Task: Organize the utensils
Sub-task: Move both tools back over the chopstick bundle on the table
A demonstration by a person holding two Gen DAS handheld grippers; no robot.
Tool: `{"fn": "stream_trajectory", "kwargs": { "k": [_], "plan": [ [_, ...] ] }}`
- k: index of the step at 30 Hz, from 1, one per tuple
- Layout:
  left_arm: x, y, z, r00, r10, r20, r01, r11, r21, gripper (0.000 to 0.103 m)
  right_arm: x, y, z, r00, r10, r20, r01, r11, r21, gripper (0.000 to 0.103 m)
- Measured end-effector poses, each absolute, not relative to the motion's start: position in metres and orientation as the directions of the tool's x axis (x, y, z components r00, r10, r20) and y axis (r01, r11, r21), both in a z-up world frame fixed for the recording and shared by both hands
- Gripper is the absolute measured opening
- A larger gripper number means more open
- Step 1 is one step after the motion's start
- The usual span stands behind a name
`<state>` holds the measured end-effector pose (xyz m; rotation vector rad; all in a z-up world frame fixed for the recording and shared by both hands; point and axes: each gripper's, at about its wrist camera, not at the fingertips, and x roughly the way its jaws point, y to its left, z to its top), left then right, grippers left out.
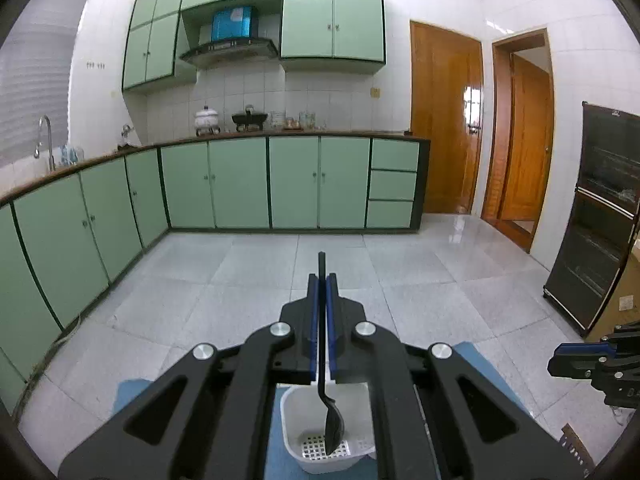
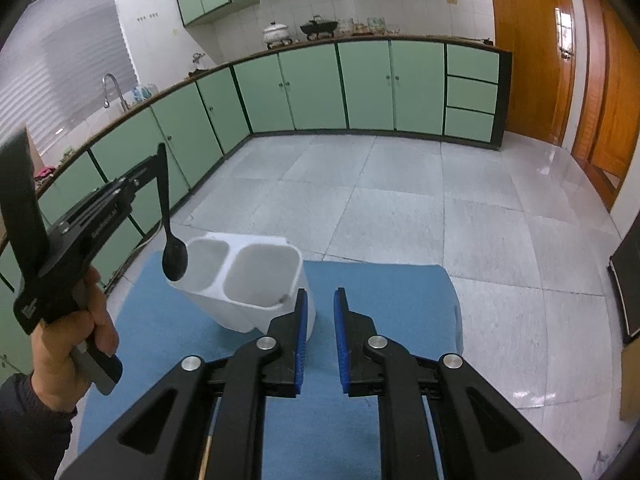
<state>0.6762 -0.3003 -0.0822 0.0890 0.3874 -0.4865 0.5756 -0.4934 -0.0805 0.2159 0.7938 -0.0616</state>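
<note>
A blue mat (image 2: 372, 320) covers the table below both claws. On it, just ahead and left of the right gripper (image 2: 320, 308), stands a white two-compartment caddy (image 2: 256, 280), both wells apparently empty. The left gripper (image 1: 322, 280) is clamped on the handle of a black spoon (image 1: 332, 424), bowl hanging down directly above the caddy's perforated floor. The right gripper's jaws stand slightly apart, holding nothing. Step in hand, I judge: delivering the spoon. Next calls for lowering it and releasing.
</note>
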Motion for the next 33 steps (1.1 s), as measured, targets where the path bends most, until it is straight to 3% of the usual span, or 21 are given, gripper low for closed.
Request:
{"fn": "stream_trajectory", "kwargs": {
  "k": [4, 5, 6, 8, 13, 15, 19, 21, 28, 33],
  "plan": [
    [0.681, -0.293, -0.092, 0.817, -0.426, -0.389, 0.454, 0.891, -0.021, 0.006, 0.579, -0.498, -0.091, 0.689, 0.026, -0.725, 0.145, 0.974, 0.172, 0.013],
    [0.68, -0.292, -0.092, 0.818, -0.425, -0.389, 0.452, 0.892, -0.025, 0.015, 0.579, -0.498, -0.092, 0.688, 0.026, -0.726, 0.146, 0.974, 0.173, 0.013],
    [0.676, -0.29, -0.092, 0.824, -0.42, -0.381, 0.444, 0.896, -0.027, 0.031, 0.579, -0.497, -0.092, 0.688, 0.027, -0.725, 0.145, 0.974, 0.174, 0.013],
    [0.669, -0.284, -0.087, 0.838, -0.41, -0.359, 0.431, 0.902, -0.023, 0.043, 0.578, -0.492, -0.09, 0.689, 0.032, -0.724, 0.139, 0.975, 0.175, 0.013],
    [0.653, -0.273, -0.066, 0.839, -0.42, -0.345, 0.439, 0.898, -0.027, 0.047, 0.567, -0.48, -0.072, 0.703, 0.04, -0.71, 0.12, 0.978, 0.174, 0.013],
    [0.639, -0.268, -0.055, 0.845, -0.417, -0.335, 0.439, 0.899, -0.011, 0.059, 0.562, -0.475, -0.061, 0.712, 0.041, -0.701, 0.114, 0.978, 0.173, 0.013],
    [0.606, -0.252, -0.043, 0.838, -0.422, -0.347, 0.446, 0.895, -0.011, 0.073, 0.541, -0.465, -0.037, 0.736, 0.045, -0.676, 0.107, 0.977, 0.182, 0.014],
    [0.586, -0.243, -0.044, 0.835, -0.412, -0.365, 0.442, 0.897, -0.003, 0.079, 0.523, -0.459, -0.029, 0.749, 0.04, -0.662, 0.105, 0.978, 0.179, 0.021],
    [0.477, -0.192, -0.089, 0.781, -0.418, -0.464, 0.48, 0.877, 0.018, 0.086, 0.421, -0.423, -0.053, 0.778, 0.019, -0.628, 0.082, 0.988, 0.131, 0.041],
    [0.4, -0.151, -0.145, 0.746, -0.407, -0.527, 0.482, 0.876, 0.005, 0.087, 0.335, -0.382, -0.127, 0.751, 0.017, -0.661, 0.059, 0.994, 0.092, 0.043]
  ]
}}
